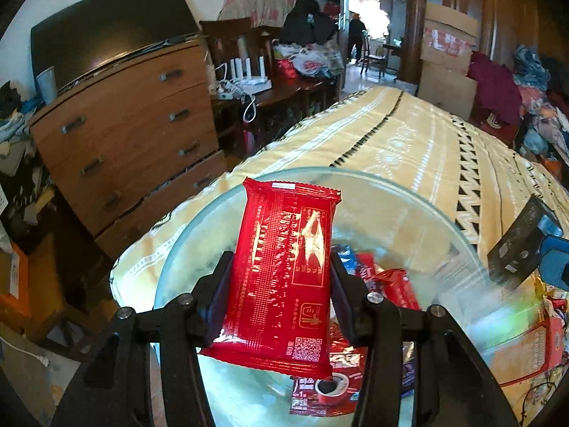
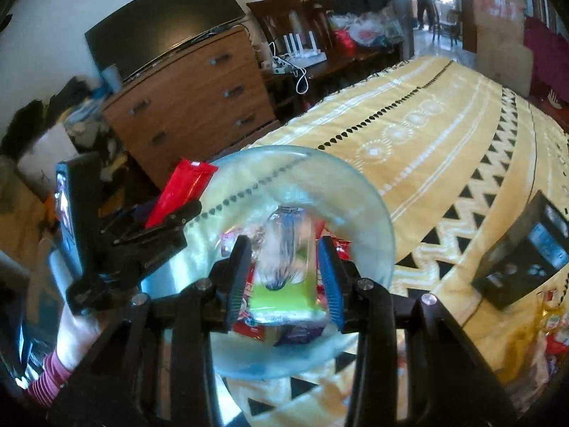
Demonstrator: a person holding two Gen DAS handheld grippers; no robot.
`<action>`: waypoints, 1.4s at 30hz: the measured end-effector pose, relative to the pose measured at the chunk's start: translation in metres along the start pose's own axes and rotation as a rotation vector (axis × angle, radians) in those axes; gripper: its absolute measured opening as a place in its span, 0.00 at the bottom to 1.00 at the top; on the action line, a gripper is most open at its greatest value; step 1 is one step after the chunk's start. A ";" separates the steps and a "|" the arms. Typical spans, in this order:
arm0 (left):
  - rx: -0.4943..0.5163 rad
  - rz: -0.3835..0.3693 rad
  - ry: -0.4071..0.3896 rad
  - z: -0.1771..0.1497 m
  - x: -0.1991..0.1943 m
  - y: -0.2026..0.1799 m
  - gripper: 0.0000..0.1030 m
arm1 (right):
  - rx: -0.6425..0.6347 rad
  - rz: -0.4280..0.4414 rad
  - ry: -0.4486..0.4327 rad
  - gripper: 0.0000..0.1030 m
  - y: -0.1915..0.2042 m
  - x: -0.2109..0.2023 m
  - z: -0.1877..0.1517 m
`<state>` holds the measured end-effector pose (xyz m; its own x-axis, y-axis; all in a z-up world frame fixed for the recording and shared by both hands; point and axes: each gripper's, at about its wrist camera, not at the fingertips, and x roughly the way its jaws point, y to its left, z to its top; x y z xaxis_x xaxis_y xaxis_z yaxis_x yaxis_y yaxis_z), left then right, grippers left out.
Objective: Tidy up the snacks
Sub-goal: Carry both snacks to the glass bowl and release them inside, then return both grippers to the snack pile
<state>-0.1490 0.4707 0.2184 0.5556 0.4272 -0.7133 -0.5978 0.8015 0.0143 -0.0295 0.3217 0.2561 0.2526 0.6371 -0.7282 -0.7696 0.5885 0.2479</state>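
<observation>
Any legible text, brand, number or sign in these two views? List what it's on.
Nothing reads cleanly.
Red snack packet in the left hand-held gripper: gold print and a QR code, characters too blurred to read.
Coffee sachet in the glass bowl: print unreadable.
Clear green-based packet in the right hand-held gripper: no readable text.
Cardboard boxes: red print, blurred.

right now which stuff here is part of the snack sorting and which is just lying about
Job: red snack packet in left tongs; clear-and-green packet in right tongs; glass bowl.

Lying about: black box, dresser, router.
</observation>
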 end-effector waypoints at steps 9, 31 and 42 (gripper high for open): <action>0.019 -0.006 -0.038 0.001 -0.008 -0.017 0.72 | -0.100 -0.093 -0.010 0.81 0.012 -0.005 -0.004; 0.743 -0.975 0.031 -0.209 -0.137 -0.397 0.89 | 0.420 -0.573 -0.030 0.80 -0.146 -0.322 -0.426; 0.854 -0.825 0.139 -0.266 -0.044 -0.497 0.89 | 0.525 -0.429 -0.144 0.79 -0.204 -0.298 -0.431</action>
<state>-0.0301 -0.0579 0.0561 0.4926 -0.3537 -0.7952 0.5165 0.8542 -0.0599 -0.2006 -0.2023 0.1470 0.5742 0.3327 -0.7481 -0.2081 0.9430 0.2597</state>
